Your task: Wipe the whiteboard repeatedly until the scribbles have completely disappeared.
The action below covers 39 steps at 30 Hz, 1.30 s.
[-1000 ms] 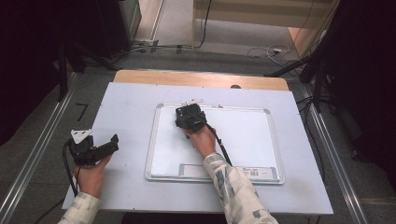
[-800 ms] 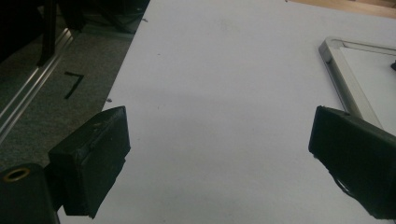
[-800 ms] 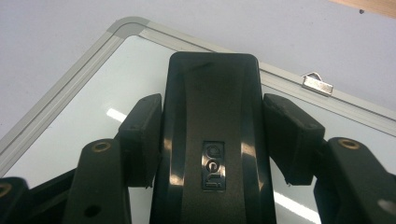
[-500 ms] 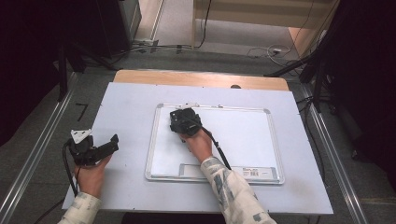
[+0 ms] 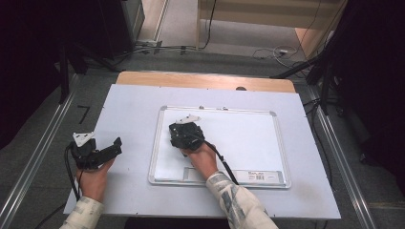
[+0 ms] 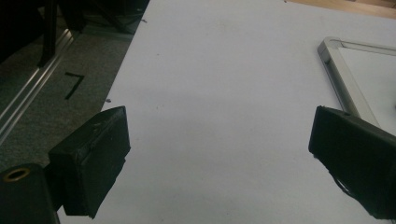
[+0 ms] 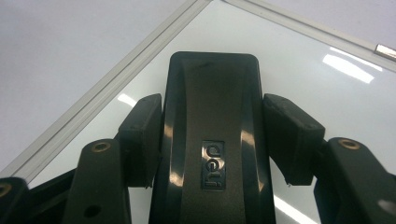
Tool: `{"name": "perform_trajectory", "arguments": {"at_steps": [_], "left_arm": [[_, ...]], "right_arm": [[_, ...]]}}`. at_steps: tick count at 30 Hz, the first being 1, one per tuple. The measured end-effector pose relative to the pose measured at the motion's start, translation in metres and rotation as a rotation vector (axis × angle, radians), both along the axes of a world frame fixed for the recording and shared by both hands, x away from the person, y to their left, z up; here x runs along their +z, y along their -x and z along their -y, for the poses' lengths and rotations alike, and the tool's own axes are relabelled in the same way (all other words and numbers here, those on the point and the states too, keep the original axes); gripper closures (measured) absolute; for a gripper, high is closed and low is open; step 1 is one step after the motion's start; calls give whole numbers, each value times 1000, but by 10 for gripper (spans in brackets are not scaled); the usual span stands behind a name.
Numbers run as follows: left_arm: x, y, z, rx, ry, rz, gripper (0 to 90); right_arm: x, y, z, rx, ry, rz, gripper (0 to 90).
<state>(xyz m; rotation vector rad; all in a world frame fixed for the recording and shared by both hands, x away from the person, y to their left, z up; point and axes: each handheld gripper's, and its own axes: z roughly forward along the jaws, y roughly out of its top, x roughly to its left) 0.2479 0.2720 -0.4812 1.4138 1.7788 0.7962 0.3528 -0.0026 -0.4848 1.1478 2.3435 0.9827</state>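
One eraser (image 7: 212,140) lengthwise between tool (image 7: 212,135) jaws

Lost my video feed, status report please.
Right gripper shut on black plastic eraser, on white framed whiteboard. Left gripper open, empty, over white table. Nothing obstructing.

Eraser (image 7: 212,140) on whiteboard (image 5: 248,138), table (image 5: 129,105) beneath.
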Motion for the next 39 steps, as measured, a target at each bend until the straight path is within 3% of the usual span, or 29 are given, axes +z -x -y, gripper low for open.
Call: {"name": "perform_trajectory", "arguments": {"at_steps": [5,7,15,27,39], "left_arm": [[0,0,1,1,1,2,60],[0,0,1,-2,0,2,60],[0,-1,0,0,2,1,60],[1,0,2,1,-1,2,60],[0,-2,2,-4,-3,2,60]], "right_arm": [[0,10,0,15,-7,-2,387],[1,11,2,18,-35,-31,387],[2,14,5,23,-61,-63,387],[24,19,18,20,-91,-18,387],[34,22,43,-34,-99,8,387]]}}
